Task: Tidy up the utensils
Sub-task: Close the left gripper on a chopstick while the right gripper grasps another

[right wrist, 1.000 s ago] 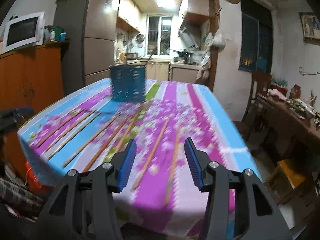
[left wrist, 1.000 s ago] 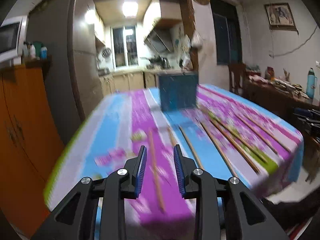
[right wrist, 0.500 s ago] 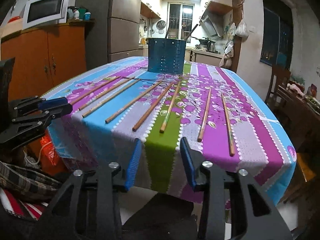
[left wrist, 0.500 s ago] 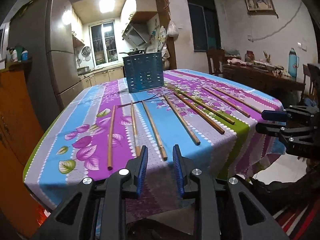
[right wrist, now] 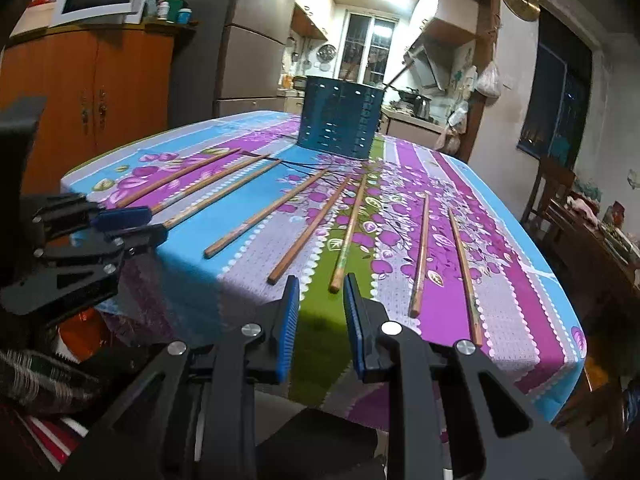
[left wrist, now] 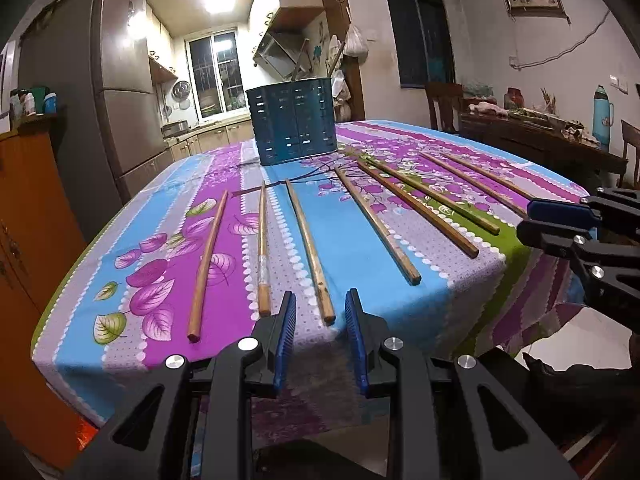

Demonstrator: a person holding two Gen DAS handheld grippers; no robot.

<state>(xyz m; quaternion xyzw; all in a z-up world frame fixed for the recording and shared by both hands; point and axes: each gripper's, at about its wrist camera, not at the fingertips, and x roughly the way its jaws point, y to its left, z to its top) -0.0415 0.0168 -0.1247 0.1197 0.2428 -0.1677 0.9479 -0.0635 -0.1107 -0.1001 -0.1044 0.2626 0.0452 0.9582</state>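
Kitchen lights shine behind a table with a bright cloth of purple, blue and green stripes (left wrist: 360,248).

Nearest in the left wrist view, the left gripper (left wrist: 320,332) hangs just off the table's near edge. Its two blue-padded fingers are spread apart with nothing between them. The near end of one long brown wooden chopstick (left wrist: 308,244) sits just ahead of the gap, at 12 o'clock. In the right wrist view the right gripper (right wrist: 322,318) also has its fingers spread and bare, with the end of another chopstick (right wrist: 349,232) just ahead of it.

Eight wooden chopsticks lie flat on the cloth, fanned out, none touching.

Farther back, at 12 o'clock, a dark blue plastic utensil holder with slots (left wrist: 294,120) stands upright. A few sticks poke out of its top.

Beyond stand an orange wooden cupboard (right wrist: 100,92) and a grey fridge (left wrist: 100,92).
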